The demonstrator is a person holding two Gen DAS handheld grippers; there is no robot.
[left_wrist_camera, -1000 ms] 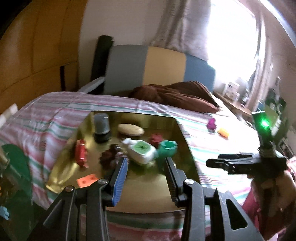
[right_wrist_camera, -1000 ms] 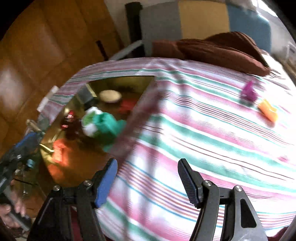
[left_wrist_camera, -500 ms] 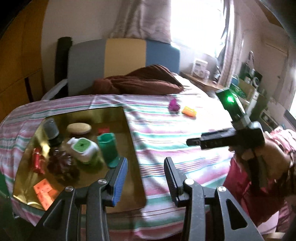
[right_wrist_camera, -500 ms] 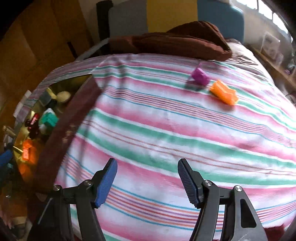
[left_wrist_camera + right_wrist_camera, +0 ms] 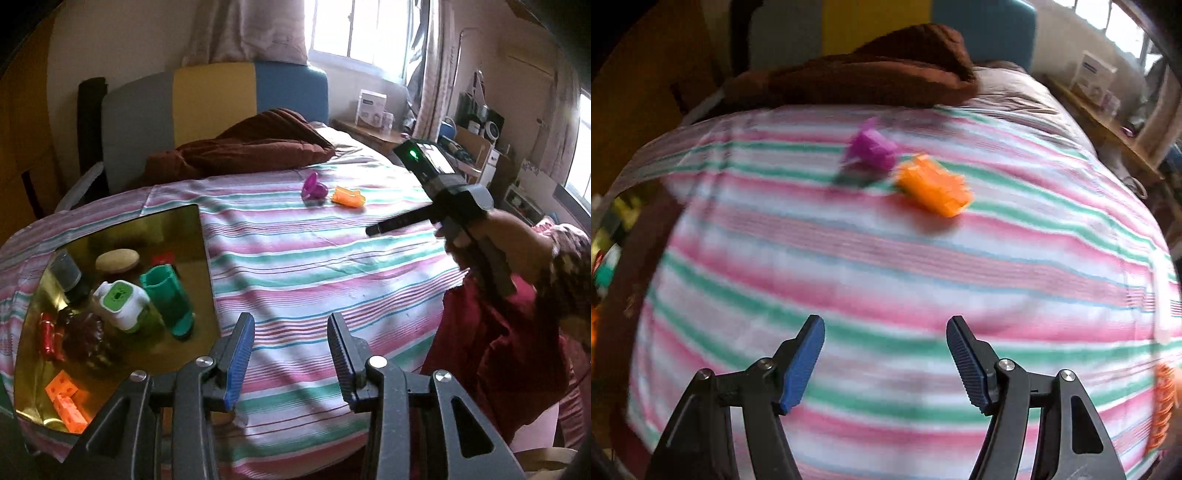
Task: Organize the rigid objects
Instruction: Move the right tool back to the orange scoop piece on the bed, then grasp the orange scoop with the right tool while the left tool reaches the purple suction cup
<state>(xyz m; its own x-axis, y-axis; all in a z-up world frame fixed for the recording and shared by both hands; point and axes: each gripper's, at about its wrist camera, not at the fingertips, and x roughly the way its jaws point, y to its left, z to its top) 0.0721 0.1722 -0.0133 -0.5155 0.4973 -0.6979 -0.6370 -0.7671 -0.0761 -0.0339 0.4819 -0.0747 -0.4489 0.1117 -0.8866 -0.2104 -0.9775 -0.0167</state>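
Looking at what's left loose on the striped cloth point(image 5: 314, 258), it's just two bits: a purple piece point(image 5: 873, 147) and an orange piece point(image 5: 932, 186), lying just beside each other at the far end, near the brown blanket point(image 5: 255, 144). Everything else (green cup point(image 5: 166, 295), white-and-green bottle point(image 5: 120, 302), orange blocks point(image 5: 66, 400) and so on) already sits in the gold tray point(image 5: 195, 236) on the left.

Both tongs are spread wide and holding nothing. The right gripper point(image 5: 886, 354) hangs over the cloth, pointed at the two pieces but well short of them; the left gripper point(image 5: 290, 350) hovers over the near edge of the cloth, just beside the tray.

My guess on handling: both look like small hard plastic, so light and stiff, no crush worry, but probably slick enough to squirt out of a sloppy pinch. The orange one looks blocky, and I'd grab it across its short width, pads on the flat sides. The purple one is an odd flared shape (blurry in the right view), so I'd pinch its narrower body rather than the rim. The bedding underneath is soft, so pressing down may sink the piece.
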